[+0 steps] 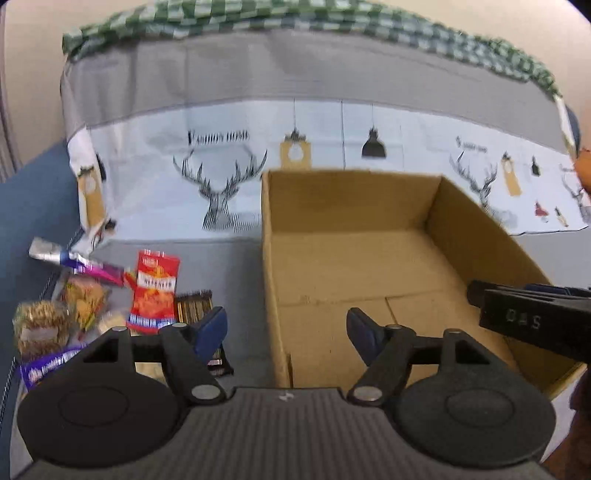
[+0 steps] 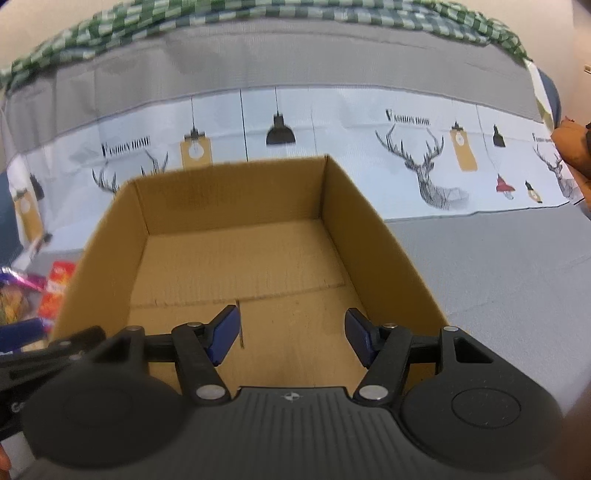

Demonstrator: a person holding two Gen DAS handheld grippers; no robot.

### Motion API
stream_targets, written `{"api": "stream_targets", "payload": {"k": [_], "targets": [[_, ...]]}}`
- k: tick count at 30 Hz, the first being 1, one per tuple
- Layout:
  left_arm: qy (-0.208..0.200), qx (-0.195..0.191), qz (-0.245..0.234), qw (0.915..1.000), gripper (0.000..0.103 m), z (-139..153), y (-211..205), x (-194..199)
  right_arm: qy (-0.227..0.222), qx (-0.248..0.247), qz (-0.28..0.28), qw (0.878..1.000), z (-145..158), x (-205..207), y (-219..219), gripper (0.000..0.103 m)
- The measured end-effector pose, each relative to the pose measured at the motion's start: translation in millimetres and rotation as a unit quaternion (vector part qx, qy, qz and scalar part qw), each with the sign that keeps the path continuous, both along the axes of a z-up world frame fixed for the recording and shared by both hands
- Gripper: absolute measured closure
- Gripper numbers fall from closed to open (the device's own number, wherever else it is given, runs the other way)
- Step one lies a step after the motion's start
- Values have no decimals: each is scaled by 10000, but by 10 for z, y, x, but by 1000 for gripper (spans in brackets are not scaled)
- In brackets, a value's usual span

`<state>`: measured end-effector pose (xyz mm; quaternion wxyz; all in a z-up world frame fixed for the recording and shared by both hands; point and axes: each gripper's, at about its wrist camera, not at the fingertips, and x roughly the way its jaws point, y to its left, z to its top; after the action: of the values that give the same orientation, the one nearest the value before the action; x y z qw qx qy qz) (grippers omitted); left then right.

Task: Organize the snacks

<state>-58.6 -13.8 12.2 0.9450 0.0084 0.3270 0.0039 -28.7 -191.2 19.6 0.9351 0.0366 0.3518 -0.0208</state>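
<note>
An open cardboard box (image 1: 369, 266) stands on the grey surface; nothing lies inside it. It also fills the right wrist view (image 2: 236, 254). A pile of snack packets lies left of the box: a red packet (image 1: 155, 291), a purple-and-silver packet (image 1: 77, 260), a gold-wrapped one (image 1: 40, 325), a dark striped packet (image 1: 195, 306). My left gripper (image 1: 286, 332) is open and empty, straddling the box's left wall. My right gripper (image 2: 290, 334) is open and empty above the box's near edge; it also shows in the left wrist view (image 1: 532, 317) at the right.
A sofa-like backrest draped in a deer-and-lamp print cloth (image 1: 229, 177) rises behind the box, with a green checked cloth (image 1: 258, 18) on top. Grey seat surface (image 2: 498, 266) stretches right of the box. A blue edge (image 1: 33, 206) lies far left.
</note>
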Motion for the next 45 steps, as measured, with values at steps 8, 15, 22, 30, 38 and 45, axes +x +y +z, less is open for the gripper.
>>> {"api": "stream_targets", "payload": {"k": [8,15,22,30,38,45], "targets": [[-274,-462,-457,9975,53,248,205,-105,-706,-146,300,9969,146,-82,228,44],[-398,-416,-327,9978,84,705,686,127,-573,338,610,9959,348,-55,389,63],[-480,504,-217,9973,84,586,1369,288,-537,527,1571,9847,607,13,921,62],[569,650,474,9951,82,165,2059,544,-595,554,2605,9620,124,-29,1848,61],[1352,716,733,9855,56,-74,2425,563,-704,-18,3178,9455,-361,-18,2418,61],[1543,1483,653,9746,40,-262,2271,645,67,205,2933,9558,-686,218,2498,48]]}}
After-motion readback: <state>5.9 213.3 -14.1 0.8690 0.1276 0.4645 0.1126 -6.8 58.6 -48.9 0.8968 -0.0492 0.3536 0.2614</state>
